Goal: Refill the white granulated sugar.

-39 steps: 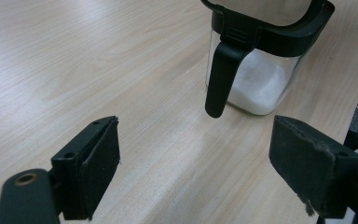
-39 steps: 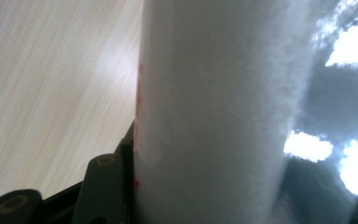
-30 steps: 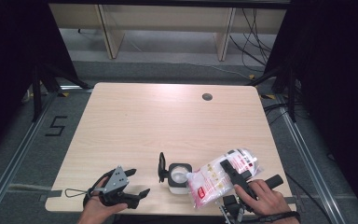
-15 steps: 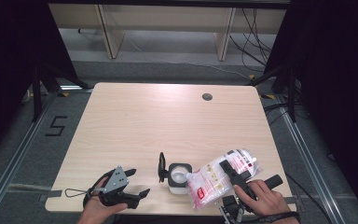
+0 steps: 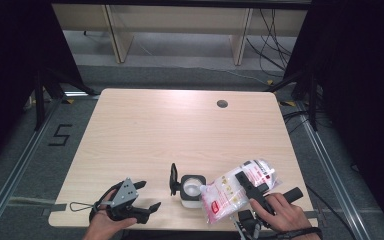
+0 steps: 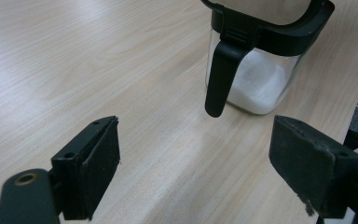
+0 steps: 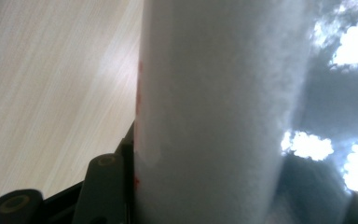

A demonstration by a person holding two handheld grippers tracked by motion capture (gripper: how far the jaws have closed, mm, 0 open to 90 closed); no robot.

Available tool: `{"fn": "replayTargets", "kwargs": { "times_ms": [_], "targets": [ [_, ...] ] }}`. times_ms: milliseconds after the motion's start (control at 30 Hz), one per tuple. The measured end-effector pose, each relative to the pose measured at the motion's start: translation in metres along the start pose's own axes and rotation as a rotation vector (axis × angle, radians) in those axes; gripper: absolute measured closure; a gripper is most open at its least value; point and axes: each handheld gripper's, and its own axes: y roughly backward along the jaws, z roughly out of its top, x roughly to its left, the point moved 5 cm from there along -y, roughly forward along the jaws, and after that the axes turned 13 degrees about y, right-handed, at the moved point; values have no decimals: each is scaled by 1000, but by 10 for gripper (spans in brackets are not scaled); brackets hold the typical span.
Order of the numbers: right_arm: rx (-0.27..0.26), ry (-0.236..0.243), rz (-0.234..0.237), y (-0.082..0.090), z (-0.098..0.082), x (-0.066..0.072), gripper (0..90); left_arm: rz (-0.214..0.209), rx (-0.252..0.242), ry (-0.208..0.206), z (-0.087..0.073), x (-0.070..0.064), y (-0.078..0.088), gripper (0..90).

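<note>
Clear plastic bag (image 5: 237, 189) of white powder clamped in the right gripper (image 5: 250, 187), at the table's (image 5: 180, 130) near right.
Beside it stands a glass jar (image 5: 192, 189) (lid flipped up); the left gripper (image 5: 147, 197) gapes empty.

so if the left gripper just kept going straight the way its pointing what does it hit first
Probably the jar. In the left gripper view, the open left gripper points along bare table toward the jar's black handle, slightly right of centre. Nothing lies between them, though how far off the jar stands is hard to tell.
</note>
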Motion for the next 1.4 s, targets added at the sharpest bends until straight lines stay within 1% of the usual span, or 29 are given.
{"fn": "replayTargets", "kwargs": {
  "times_ms": [33, 100, 133, 167, 200, 267, 300, 333, 367, 400, 433, 467, 500, 533, 567, 633, 667, 733, 800, 833, 867, 1000, 1067, 1100, 1167, 1200, 1300, 1333, 1400],
  "targets": [
    [0, -7, 0, 0, 0, 0, 503, 0, 1, -12, 0, 1, 0, 159],
    [2, -5, -1, 1, 0, 0, 504, 0, 1, -11, 0, 1, 0, 159],
    [1, -12, 2, 2, 0, -1, 504, 0, 1, 0, 0, 0, 0, 159],
    [7, -34, -3, 2, -1, 0, 504, -2, 2, 9, -1, 0, 0, 159],
    [6, -19, 0, 2, 0, -1, 504, -2, 2, 10, -1, -1, 0, 159],
    [20, -2, 2, 2, 0, 0, 505, -3, 0, -12, 0, 0, 0, 159],
    [13, -6, 0, 2, 1, 0, 505, -1, 1, -6, 0, 0, 0, 159],
    [17, -21, 1, 3, 0, 1, 504, 0, 0, 1, 0, 0, 0, 159],
    [20, -19, 2, 3, 0, 1, 505, 0, 1, -13, 0, 1, 0, 159],
    [21, 4, 0, 3, 0, 0, 505, 1, 1, -11, 0, 1, 0, 159],
    [23, -11, 4, 3, 0, 1, 505, 0, 1, 3, 0, 0, 0, 159],
    [14, 20, -5, 3, 0, -2, 505, 0, 2, -10, 0, 0, 0, 159],
    [13, 27, -5, 3, 1, -3, 505, -2, 2, -10, 0, 0, 0, 159],
    [12, 31, -5, 3, 1, -4, 505, -2, 2, 5, 0, -1, 0, 159],
    [12, 33, -4, 3, 1, -4, 505, -2, 2, 9, -1, -1, 0, 159],
    [12, 32, 0, 3, 1, -4, 505, 0, 1, -1, 0, 0, 0, 159],
    [15, 42, -2, 4, 1, -5, 505, 0, 1, 0, 0, 0, 0, 159],
    [13, 25, -3, 4, 1, -4, 506, -1, -2, 1, 0, 0, 0, 159],
    [8, 19, -5, 4, 1, -4, 506, -2, -1, -11, 0, 0, 0, 159],
    [4, 14, -6, 4, 1, -4, 506, 0, 2, -10, 0, 0, 0, 159],
    [-3, 18, -15, 3, 0, -5, 506, 0, 2, 2, 0, 0, 0, 160],
    [17, -5, -2, 4, 0, -2, 506, 0, 1, 0, 0, 0, 0, 159],
    [17, 0, 0, 4, 0, -2, 506, 0, 1, 0, 0, 0, 0, 159],
    [17, 8, -1, 4, 1, -3, 507, -2, 0, -12, 0, 0, 0, 159],
    [7, 26, -4, 3, 1, -4, 507, -1, -1, -11, 0, 0, 0, 159],
    [10, 25, -3, 3, 1, -4, 507, 1, 1, 2, 0, 0, 0, 159],
    [6, 24, -6, 4, 1, -4, 507, 0, 1, 0, 0, 0, 0, 160],
    [6, 4, -7, 5, 1, -4, 507, 0, 1, 0, 0, 0, 0, 159],
    [4, 0, -7, 5, 0, -5, 508, 1, 1, 0, 0, 0, 0, 159]
  ]
}}
